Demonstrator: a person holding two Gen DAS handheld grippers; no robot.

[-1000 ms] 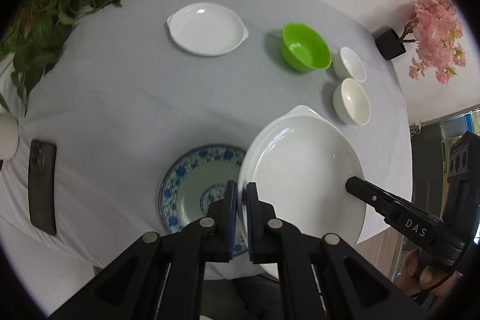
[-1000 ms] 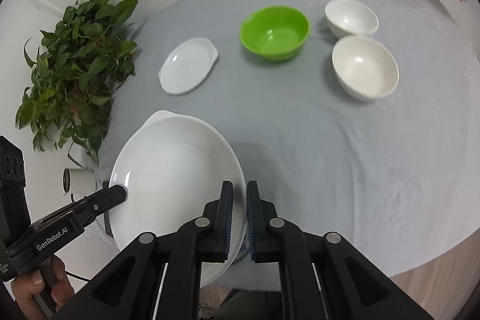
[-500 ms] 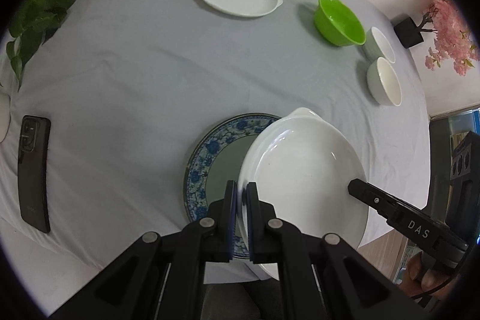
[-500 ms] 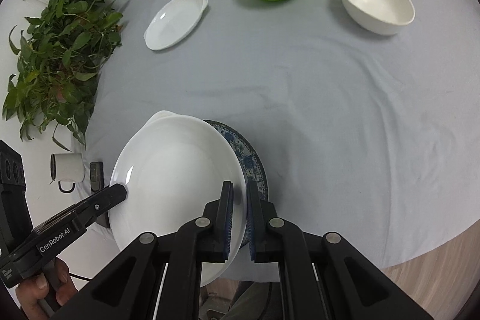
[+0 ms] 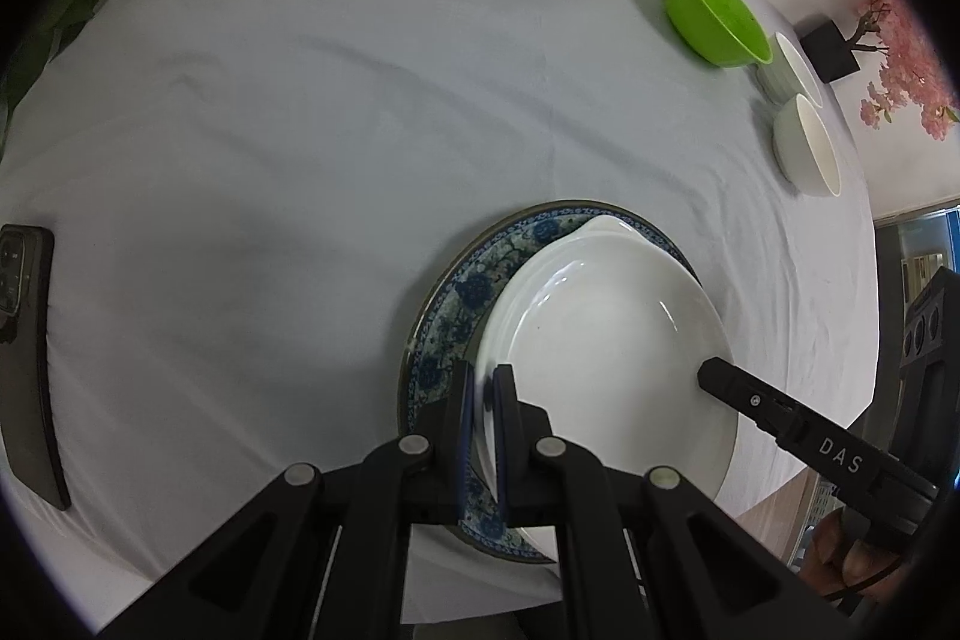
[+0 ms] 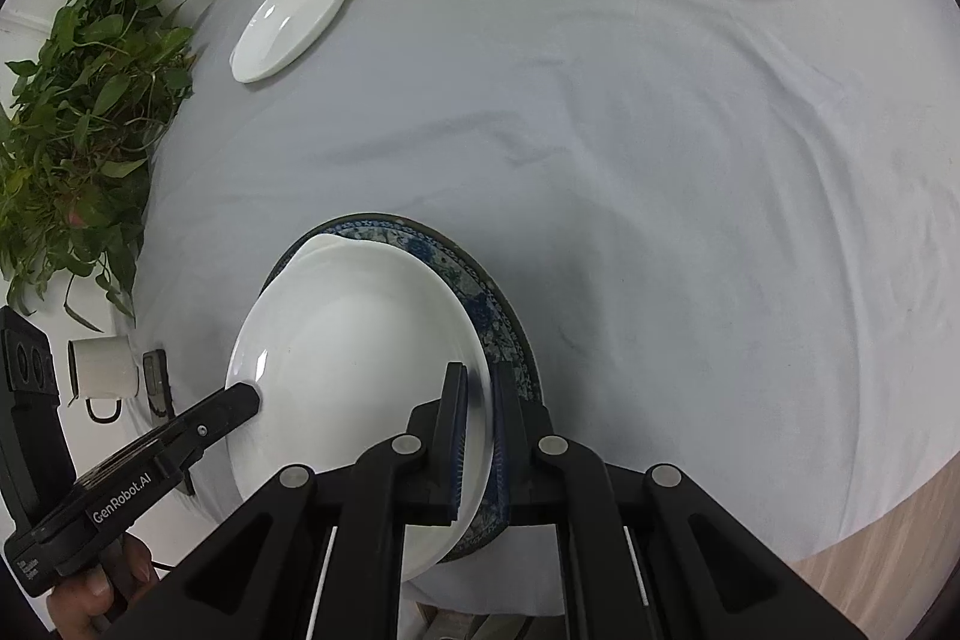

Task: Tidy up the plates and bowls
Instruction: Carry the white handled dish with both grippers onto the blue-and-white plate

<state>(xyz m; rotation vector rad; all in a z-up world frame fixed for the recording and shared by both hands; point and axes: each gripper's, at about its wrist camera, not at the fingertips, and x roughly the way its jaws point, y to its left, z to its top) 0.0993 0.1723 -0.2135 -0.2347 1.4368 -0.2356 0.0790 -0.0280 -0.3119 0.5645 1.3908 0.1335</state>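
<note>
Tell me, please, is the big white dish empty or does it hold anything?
Empty: the white dish shows only a bare glossy inside, gripped at opposite rims by the left gripper and right gripper.

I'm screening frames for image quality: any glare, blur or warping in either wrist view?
Left wrist: glare streaks on the big white dish, table edge bowed by fisheye. Right wrist: dish rim smeared between the tongs, wood floor corner blurred.

A home dining area, probably: a round counter (image 6: 690,160) under a grey cloth carries plates and bowls, with a leafy houseplant (image 6: 78,112) beside it, a pink blossom ornament (image 5: 906,58), a white mug (image 6: 99,369) and a phone (image 5: 27,358).
</note>
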